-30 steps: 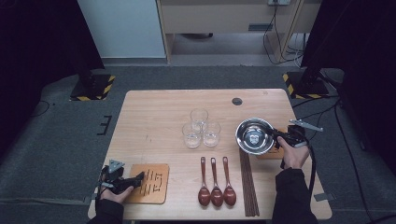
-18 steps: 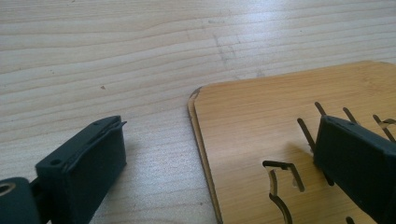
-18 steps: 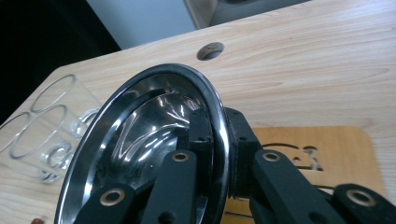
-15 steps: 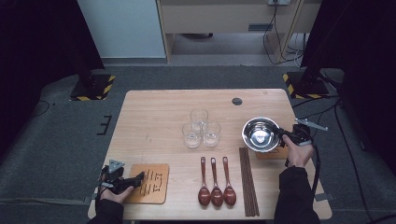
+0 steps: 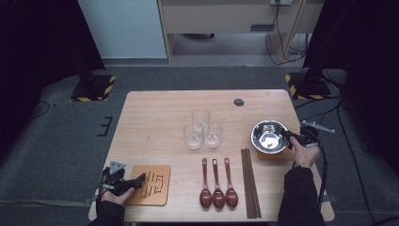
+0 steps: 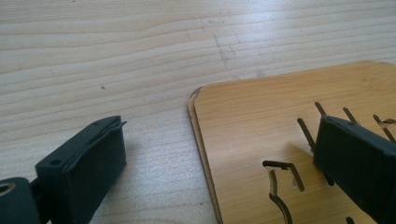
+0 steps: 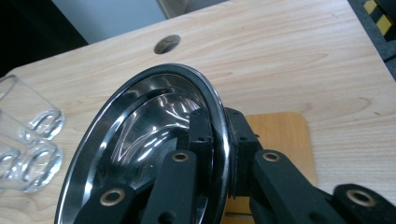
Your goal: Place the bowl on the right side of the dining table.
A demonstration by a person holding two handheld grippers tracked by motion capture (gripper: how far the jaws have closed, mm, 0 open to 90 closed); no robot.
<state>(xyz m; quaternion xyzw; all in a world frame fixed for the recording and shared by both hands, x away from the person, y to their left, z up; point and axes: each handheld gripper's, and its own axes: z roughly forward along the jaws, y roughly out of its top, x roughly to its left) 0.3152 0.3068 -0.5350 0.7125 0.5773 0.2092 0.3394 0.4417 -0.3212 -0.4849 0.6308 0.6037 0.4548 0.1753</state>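
While the right gripper [image 5: 288,136] is clamped on the rim of the steel bowl [image 5: 269,135], one jaw inside the wall and one outside, three clear glasses [image 5: 202,128] stand clustered to the bowl's left, well apart from it. In front of them lie three dark wooden spoons [image 5: 217,184] side by side, and a bundle of dark chopsticks [image 5: 250,182] lies just right of the spoons, its far end near the bowl. A wooden coaster [image 7: 279,135] sits under the bowl near the table's [image 5: 160,113] right edge; whether the bowl touches it I cannot tell. The bowl itself is round, polished and mirror-bright inside, with a rolled rim (it looks tilted in the right gripper view). At the near left corner the left gripper [image 5: 126,181] rests low with its jaws spread wide and nothing between the pads, straddling the edge of a slotted wooden coaster [image 6: 261,135]: one jaw over bare table, the other over the board.
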